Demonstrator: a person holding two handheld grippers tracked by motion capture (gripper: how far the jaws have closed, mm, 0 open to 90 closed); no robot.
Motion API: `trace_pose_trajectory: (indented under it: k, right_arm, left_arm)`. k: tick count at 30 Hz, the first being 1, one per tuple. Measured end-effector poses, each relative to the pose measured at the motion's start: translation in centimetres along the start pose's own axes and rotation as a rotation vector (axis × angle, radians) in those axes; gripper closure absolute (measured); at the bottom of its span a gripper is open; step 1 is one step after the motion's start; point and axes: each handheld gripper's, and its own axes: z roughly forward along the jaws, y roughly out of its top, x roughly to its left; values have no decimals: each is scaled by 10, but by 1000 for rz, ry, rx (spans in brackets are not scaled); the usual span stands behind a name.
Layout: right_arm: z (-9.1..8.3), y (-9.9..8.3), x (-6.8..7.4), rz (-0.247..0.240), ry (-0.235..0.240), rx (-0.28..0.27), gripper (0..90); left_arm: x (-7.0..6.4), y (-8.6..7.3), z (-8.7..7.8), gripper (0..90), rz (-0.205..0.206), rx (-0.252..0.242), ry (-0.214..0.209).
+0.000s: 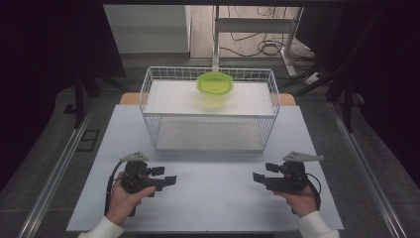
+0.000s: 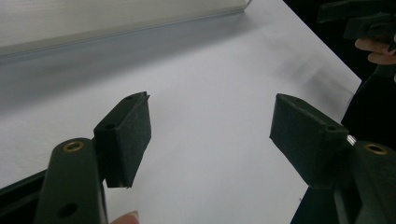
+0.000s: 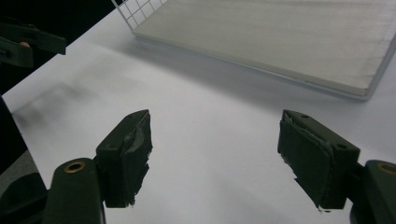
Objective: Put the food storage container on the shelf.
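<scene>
Green bowl [image 1: 215, 84] sits upright on the upper shelf [image 1: 173, 96] of the white wire rack [image 1: 148, 106], toward the rack's back edge and about midway along its width; bowl is translucent with a brighter green rim. Below the bowl, the rack's lower shelf [image 1: 208, 134] lies flat on the white table [image 1: 213, 198]. The rack stands at the far half of the table. Left gripper [image 1: 168, 181] is held over the table well in front of the rack's left front corner, apart from rack and bowl; jaws stand wide apart with nothing between them, seen in the left gripper view [image 2: 210, 135] over bare tabletop. Right gripper [image 1: 259, 176] is held well in front of the rack's right front corner, likewise apart from it; jaws spread wide and empty, confirmed in the right gripper view [image 3: 215, 149], where the rack's lower shelf lies beyond them. The two grippers point toward each other, a stretch of table between them.
</scene>
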Motion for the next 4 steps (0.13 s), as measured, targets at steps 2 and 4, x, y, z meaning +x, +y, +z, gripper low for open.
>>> trace_pose_trajectory:
  k: [2, 4]
  right_arm:
    - [0, 0, -1, -6, 0, -7, 245]
    - [-1, -1, -1, -11, -7, -9, 233]
  left_arm:
    - [1, 0, -1, 285, -2, -2, 3]
    - [3, 1, 0, 284, -2, 1, 10]
